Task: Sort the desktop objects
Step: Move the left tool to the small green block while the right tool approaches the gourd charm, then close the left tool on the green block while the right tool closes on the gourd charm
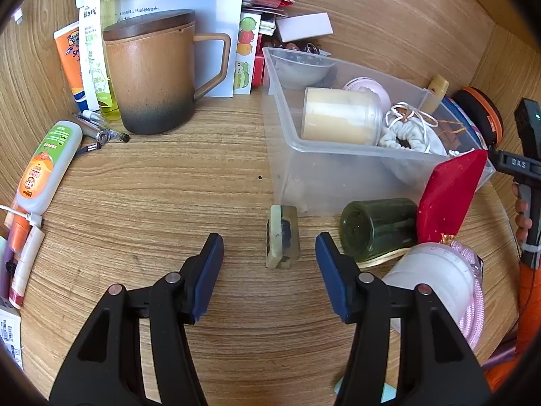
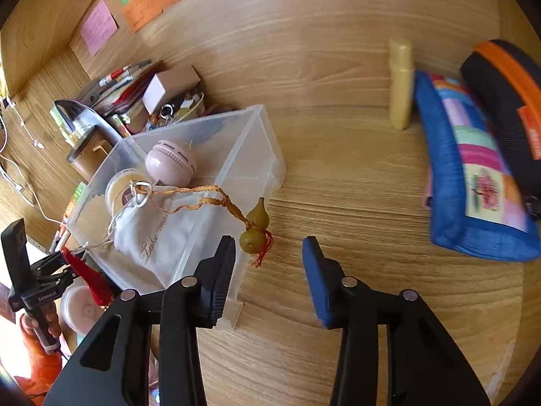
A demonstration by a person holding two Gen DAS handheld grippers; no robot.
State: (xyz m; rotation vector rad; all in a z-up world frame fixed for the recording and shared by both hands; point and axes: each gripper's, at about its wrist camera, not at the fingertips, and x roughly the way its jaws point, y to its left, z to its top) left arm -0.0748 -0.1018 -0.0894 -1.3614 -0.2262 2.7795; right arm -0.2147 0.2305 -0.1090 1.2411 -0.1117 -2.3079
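Just ahead of the spread, empty left gripper [image 1: 269, 248], the stone seal [image 1: 282, 235].

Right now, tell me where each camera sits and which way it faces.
Left wrist: on the left gripper, angled down at the desk, at a small stone stamp before the clear plastic bin; own open fingers show.
Right wrist: on the right gripper, angled down at the bin's corner and a small gourd charm; own fingers show.
Shared: the bin, and each other's gripper at frame edge.
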